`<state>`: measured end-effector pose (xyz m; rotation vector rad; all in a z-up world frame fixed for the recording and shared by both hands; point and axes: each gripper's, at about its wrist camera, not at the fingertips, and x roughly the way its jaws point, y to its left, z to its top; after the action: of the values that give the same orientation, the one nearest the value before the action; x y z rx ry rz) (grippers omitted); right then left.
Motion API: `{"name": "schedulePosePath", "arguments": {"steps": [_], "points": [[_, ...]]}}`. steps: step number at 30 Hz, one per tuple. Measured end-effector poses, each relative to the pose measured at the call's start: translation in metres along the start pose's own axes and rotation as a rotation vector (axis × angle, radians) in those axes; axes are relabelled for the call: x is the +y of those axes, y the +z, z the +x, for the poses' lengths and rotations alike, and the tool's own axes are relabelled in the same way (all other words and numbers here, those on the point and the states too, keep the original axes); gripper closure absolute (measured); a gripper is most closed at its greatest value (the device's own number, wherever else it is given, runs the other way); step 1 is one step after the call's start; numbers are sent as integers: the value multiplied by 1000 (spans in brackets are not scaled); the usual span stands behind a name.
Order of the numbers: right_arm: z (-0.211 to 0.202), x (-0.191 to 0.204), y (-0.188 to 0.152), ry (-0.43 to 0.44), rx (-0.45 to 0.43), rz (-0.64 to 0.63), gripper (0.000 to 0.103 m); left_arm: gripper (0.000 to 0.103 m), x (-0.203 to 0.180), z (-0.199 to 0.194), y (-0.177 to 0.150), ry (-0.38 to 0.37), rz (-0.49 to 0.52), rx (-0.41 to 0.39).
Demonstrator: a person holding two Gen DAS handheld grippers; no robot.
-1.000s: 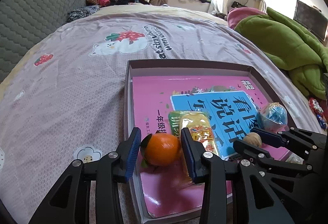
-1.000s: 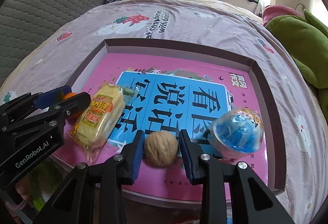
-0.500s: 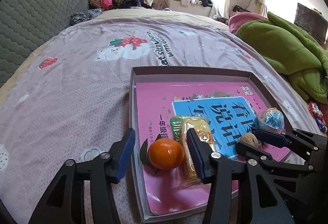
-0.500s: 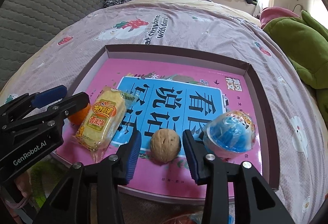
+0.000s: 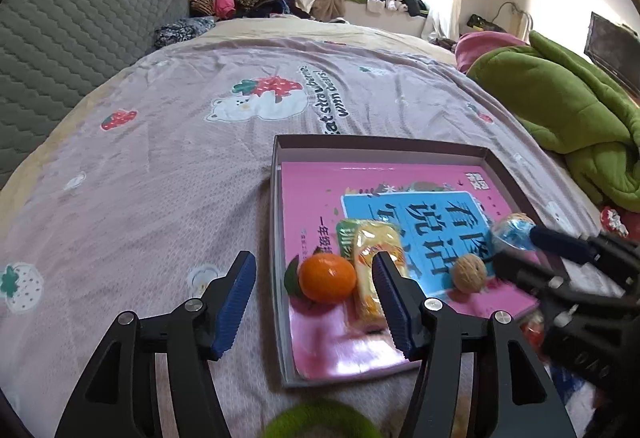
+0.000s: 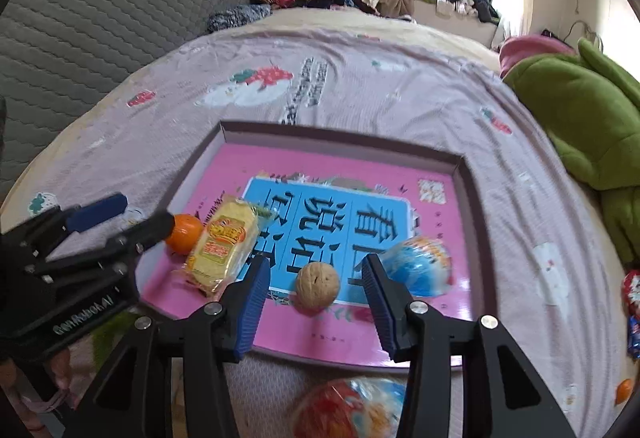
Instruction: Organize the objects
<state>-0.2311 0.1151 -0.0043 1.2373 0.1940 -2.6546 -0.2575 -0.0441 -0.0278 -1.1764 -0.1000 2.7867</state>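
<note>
A shallow grey box (image 5: 275, 222) (image 6: 468, 197) lies on the bed, lined with a pink and blue book (image 5: 424, 213) (image 6: 332, 213). On the book rest an orange (image 5: 327, 277) (image 6: 185, 233), a yellow snack pack (image 5: 374, 270) (image 6: 224, 240), a walnut (image 5: 468, 273) (image 6: 318, 284) and a blue wrapped ball (image 5: 512, 232) (image 6: 420, 270). My left gripper (image 5: 314, 282) is above the orange, jaws opening, pads clear of it. My right gripper (image 6: 316, 286) is above the walnut, jaws opening, nothing pressed between them.
A green blanket (image 5: 560, 109) (image 6: 580, 109) is heaped at the right. A grey quilted headboard (image 5: 60, 37) stands at the left, with piled clothes by the window. A red wrapped ball (image 6: 352, 408) and small snacks (image 6: 632, 298) lie on the sheet near the box.
Both grippers let go and opened: the left off the orange, the right off the walnut. Both lifted and drew back, leaving the fruit and the nut lying on the book.
</note>
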Motion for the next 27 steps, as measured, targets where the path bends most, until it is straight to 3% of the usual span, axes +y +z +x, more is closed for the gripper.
{"name": "schedulePosePath", "arguments": {"steps": [27], "points": [[-144, -15, -3, 20, -126, 4, 51, 40, -41, -154, -11, 58, -3, -86]]}}
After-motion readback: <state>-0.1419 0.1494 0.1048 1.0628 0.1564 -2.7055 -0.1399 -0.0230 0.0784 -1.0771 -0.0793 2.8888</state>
